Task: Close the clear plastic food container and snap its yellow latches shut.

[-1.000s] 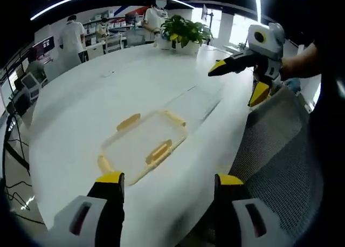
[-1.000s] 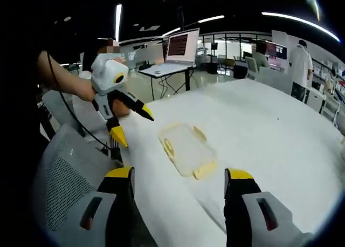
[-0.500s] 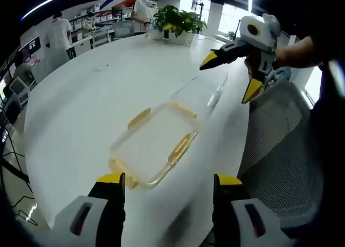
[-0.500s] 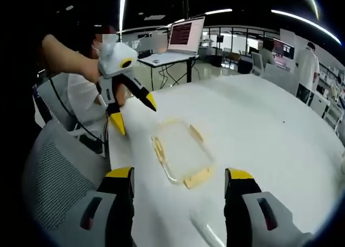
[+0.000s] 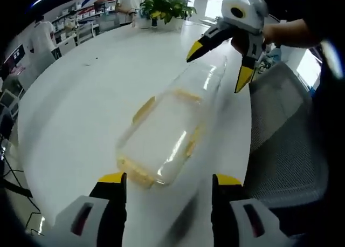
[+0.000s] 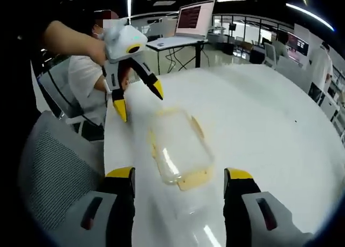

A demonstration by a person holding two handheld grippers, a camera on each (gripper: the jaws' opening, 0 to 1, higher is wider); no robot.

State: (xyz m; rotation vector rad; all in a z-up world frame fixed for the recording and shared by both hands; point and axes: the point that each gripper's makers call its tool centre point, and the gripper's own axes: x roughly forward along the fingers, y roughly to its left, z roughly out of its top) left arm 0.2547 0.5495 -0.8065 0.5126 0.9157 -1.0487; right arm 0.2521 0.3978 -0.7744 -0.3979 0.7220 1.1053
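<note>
The clear plastic container lies on the white table, with yellow latches on its sides. A clear lid lies flat just beyond it. My left gripper hovers open at the container's near end, nothing between its jaws. The right gripper comes in from the upper right, open, above the lid. In the right gripper view the container lies ahead of my open right gripper, and the left gripper hangs open over its far end.
A grey mesh chair stands against the table's edge, also seen as a chair at the left. A potted plant sits at the table's far end. A laptop stands on a desk behind; people are at the back.
Both views have closed in on the container, which now looks larger. The two grippers have come nearer to it from opposite ends. Both stay open.
</note>
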